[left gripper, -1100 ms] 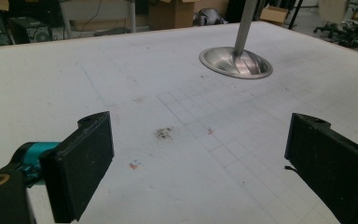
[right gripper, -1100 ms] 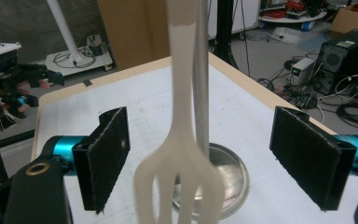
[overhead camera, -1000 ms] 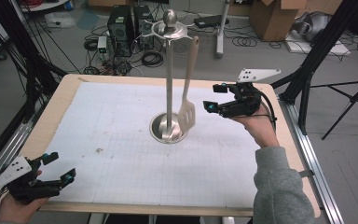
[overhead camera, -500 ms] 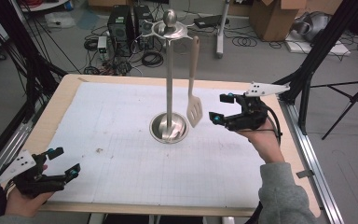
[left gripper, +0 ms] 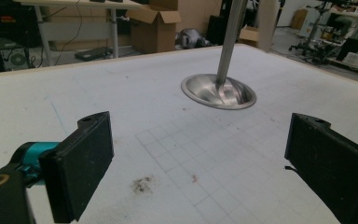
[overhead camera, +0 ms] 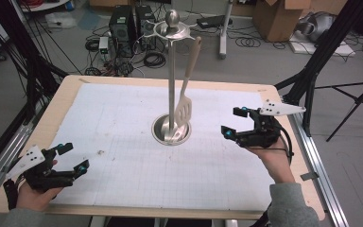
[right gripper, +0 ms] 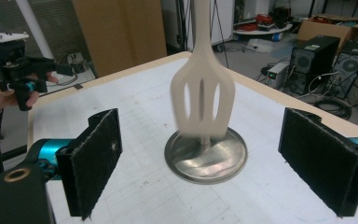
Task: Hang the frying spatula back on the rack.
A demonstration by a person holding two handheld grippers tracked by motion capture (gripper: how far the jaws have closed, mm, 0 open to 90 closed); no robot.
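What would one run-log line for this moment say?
beige slotted spatula: hanging on steel stand | left hand-held gripper: open | right hand-held gripper: open

no readable text, labels or numbers anywhere

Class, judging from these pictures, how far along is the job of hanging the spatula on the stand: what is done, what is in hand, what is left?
Done: the slotted spatula hangs from the top of the metal stand, clear of both grippers. In hand: nothing; the right gripper sits open beside the stand, and the left gripper is open near the table's front corner. Left: apparently nothing more to hang; no other utensil lies on the table.
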